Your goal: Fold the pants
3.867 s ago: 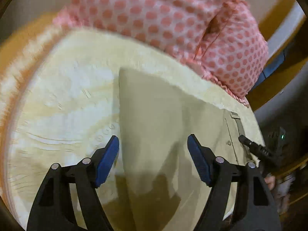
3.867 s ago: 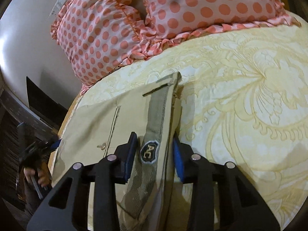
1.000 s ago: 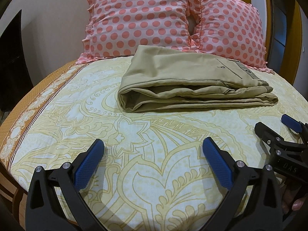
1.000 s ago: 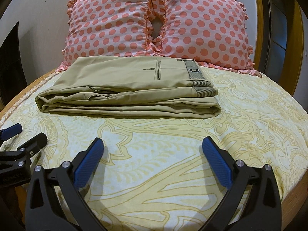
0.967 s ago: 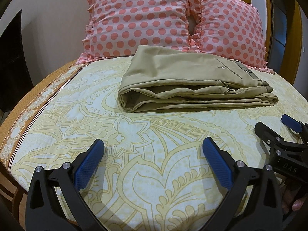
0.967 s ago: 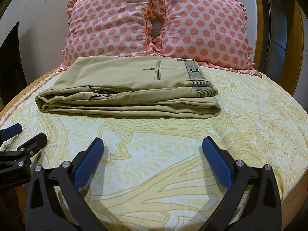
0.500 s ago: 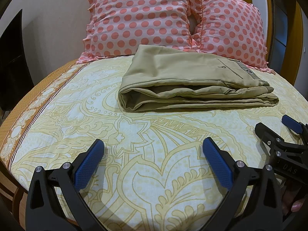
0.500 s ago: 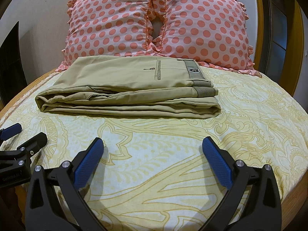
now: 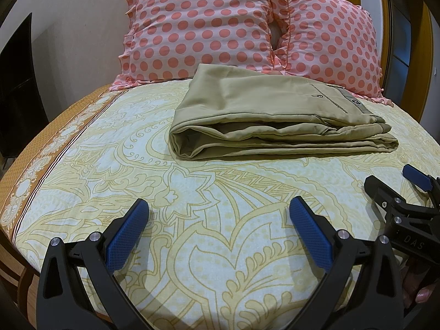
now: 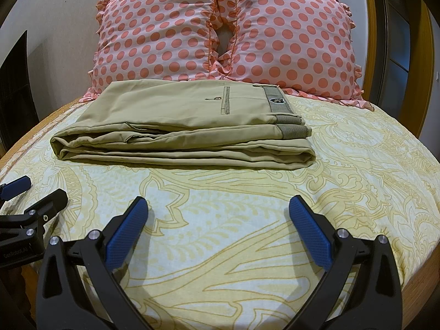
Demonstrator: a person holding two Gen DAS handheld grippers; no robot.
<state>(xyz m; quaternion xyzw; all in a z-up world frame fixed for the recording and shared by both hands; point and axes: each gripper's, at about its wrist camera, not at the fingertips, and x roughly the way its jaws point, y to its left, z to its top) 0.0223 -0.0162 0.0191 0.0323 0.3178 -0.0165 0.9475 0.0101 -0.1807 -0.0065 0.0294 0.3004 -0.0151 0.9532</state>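
The khaki pants lie folded in a flat stack on the yellow patterned bedsheet, just in front of the pillows; they also show in the right wrist view, waistband and logo patch to the right. My left gripper is open and empty, held back from the pants over the sheet. My right gripper is open and empty, also short of the pants. Each gripper shows at the edge of the other's view, the right one and the left one.
Two pink polka-dot pillows stand against the wall behind the pants. A brown border strip marks the bed's left edge. A wooden frame and dark doorway stand at the right. A dark panel is at the left.
3.9 s ago my right gripper was closed around the waistband at the pants; now both grippers are pulled back, open and empty. Over the last second almost nothing moved.
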